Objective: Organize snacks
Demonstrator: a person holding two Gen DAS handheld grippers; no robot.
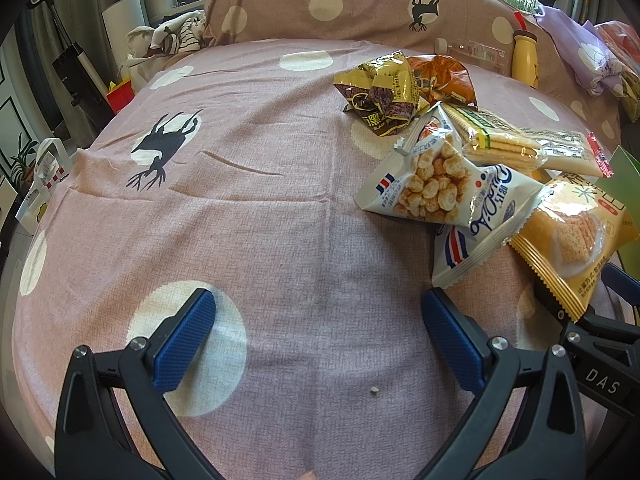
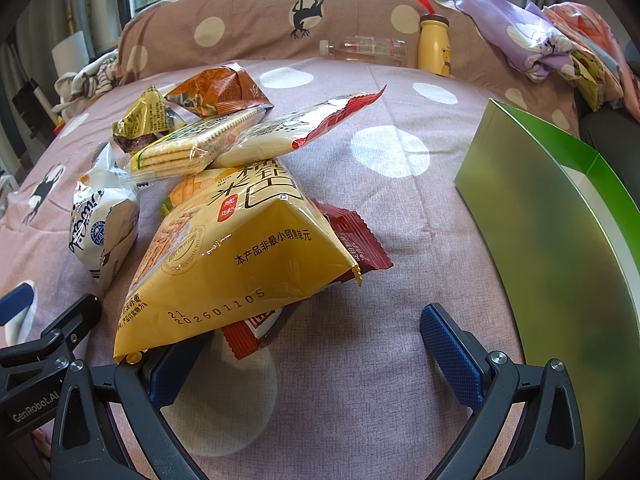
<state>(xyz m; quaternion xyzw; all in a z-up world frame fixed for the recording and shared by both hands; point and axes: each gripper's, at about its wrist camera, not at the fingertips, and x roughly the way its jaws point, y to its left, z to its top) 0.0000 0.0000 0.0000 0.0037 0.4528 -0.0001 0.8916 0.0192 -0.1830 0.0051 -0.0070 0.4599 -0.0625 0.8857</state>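
Note:
A pile of snack packets lies on the pink dotted bedsheet. In the left wrist view it is at the right: a white puff-snack bag, a yellow cracker bag, a clear biscuit pack and gold-brown wrappers. My left gripper is open and empty over bare sheet, left of the pile. My right gripper is open; the yellow cracker bag overhangs its left finger, with a red packet beneath. A green box stands open at the right.
A matching pillow lines the far edge of the bed. A yellow bottle and a clear bottle lie against it. Crumpled purple bedding is at the far right. A small crumb lies on the sheet.

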